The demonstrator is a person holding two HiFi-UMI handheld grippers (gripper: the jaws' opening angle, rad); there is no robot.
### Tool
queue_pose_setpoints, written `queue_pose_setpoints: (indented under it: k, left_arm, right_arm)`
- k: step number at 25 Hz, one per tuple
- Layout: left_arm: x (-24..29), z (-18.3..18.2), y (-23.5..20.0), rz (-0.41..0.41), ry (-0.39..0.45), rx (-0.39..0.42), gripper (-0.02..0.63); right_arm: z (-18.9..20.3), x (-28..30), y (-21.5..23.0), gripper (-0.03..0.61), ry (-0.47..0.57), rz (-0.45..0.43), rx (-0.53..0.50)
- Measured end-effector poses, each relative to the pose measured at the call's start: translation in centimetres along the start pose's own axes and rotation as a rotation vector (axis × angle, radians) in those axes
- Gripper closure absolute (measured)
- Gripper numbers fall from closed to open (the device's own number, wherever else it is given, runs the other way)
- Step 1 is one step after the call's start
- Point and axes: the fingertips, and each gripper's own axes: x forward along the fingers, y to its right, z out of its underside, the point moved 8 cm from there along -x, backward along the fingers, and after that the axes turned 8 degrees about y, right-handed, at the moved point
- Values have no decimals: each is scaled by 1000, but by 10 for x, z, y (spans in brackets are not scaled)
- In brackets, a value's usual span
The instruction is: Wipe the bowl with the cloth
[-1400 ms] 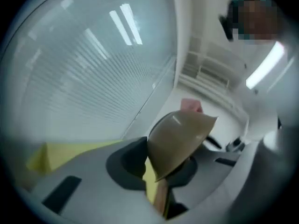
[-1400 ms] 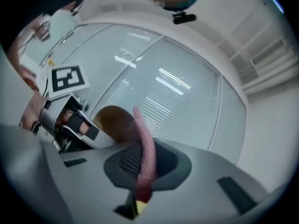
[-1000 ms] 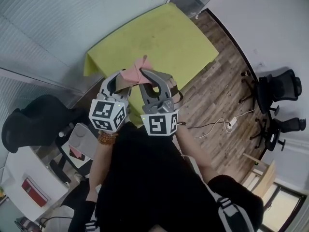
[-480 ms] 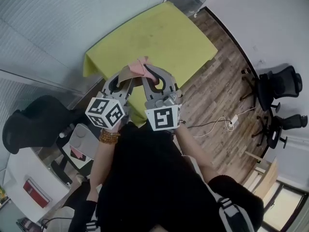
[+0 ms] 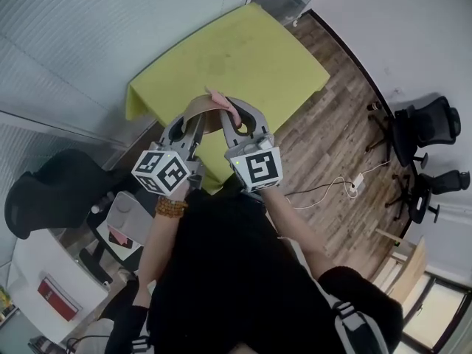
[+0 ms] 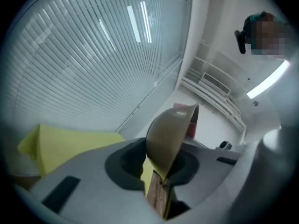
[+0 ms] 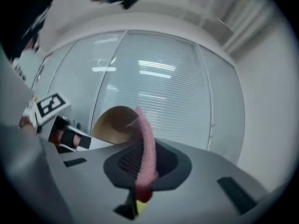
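The left claw (image 6: 158, 192) pinches the rim of the tan bowl (image 6: 169, 133); its jaws have just been closing and are narrow, with the rim between them; the bowl is tipped on its side, up in the air over the near edge of the yellow table (image 5: 251, 50); the right claw (image 7: 140, 192) is squeezed tight on the pink cloth (image 7: 147, 153); the cloth sticks up at the bowl's open side, over that same table edge; I cannot tell if they touch.
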Motion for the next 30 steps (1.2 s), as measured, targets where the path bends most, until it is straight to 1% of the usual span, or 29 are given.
queue_pose_setpoints:
  k: [1,2,3,4,5,6,7,8,9,11,12,14,15,16,17,18,19,20,21,22,23,24,26,28,29,30]
  left_arm:
    - [1,4,-2,-12,-33,43,542]
    - [1,5,-4,-32,-71,111,541]
    - [1,4,-5,-58,-109,206,525]
    - [2,4,-5,-78,-153,316,512]
    - [4,5,-3,-84,-199,416,490]
    - [6,7,0,-83,-232,474,536]
    - [6,8,1,-82,-240,470,558]
    - [5,6,1,-80,-224,412,570]
    - [3,3,1,-76,-193,334,584]
    - [0,-5,1,-60,-123,205,584]
    - [-1,-7,0,-46,-90,127,584]
    - [-1,-4,-6,-8,-27,-88,584]
    - [-1,1,-9,3,-8,-173,583]
    - [-1,5,-12,5,-5,-203,581]
    - [-1,8,-13,1,-22,-167,577]
    - [-1,8,-13,-5,-55,-76,577]
    - [-1,7,-13,-16,-99,49,564]
    - [-1,4,-12,-27,-149,184,539]
    - [1,3,-10,-35,-197,300,546]
    - [2,3,-7,-40,-230,363,568]
    - [3,2,-6,-44,-234,356,568]
    - [3,0,-6,-45,-211,292,578]
    - [0,-6,-9,-38,-123,109,584]
    - [-2,-7,-13,3,-38,-104,586]
    - [-1,-5,-15,32,-12,-212,586]
    - [1,-1,-17,53,-3,-278,586]
  right_arm:
    - [-1,-1,-4,566,-40,-8,-144]
    - [-2,-3,-8,566,-81,-7,-291]
    - [-3,-5,-13,566,-105,-4,-423]
    - [-4,-7,-17,566,-113,-8,-534]
    - [-5,-8,-21,566,-114,-21,-612]
    - [-6,-8,-25,566,-112,-30,-658]
    - [-6,-8,-27,566,-106,-29,-668]
    - [-6,-9,-28,566,-95,-17,-634]
    - [-7,-9,-26,566,-79,-2,-565]
    - [-10,-10,-21,564,-34,28,-402]
    - [-11,-9,-19,560,-8,35,-323]
    - [-10,-5,-13,558,28,33,-167]
    - [-9,-2,-11,560,26,26,-123]
    - [-7,-1,-10,560,5,15,-135]
    - [-6,0,-11,562,-32,5,-210]
    - [-6,-2,-14,566,-68,0,-319]
    - [-5,-3,-19,566,-89,-1,-427]
    - [-5,-4,-24,566,-98,-3,-513]
    - [-6,-5,-28,566,-102,-4,-571]
    - [-6,-5,-31,566,-104,0,-603]
    - [-7,-5,-32,566,-101,10,-607]
    - [-8,-6,-32,566,-90,22,-581]
    - [-12,-3,-28,566,-45,33,-465]
    - [-16,2,-22,560,4,24,-324]
    - [-15,4,-19,561,8,17,-269]
    - [-14,6,-17,563,-3,12,-238]
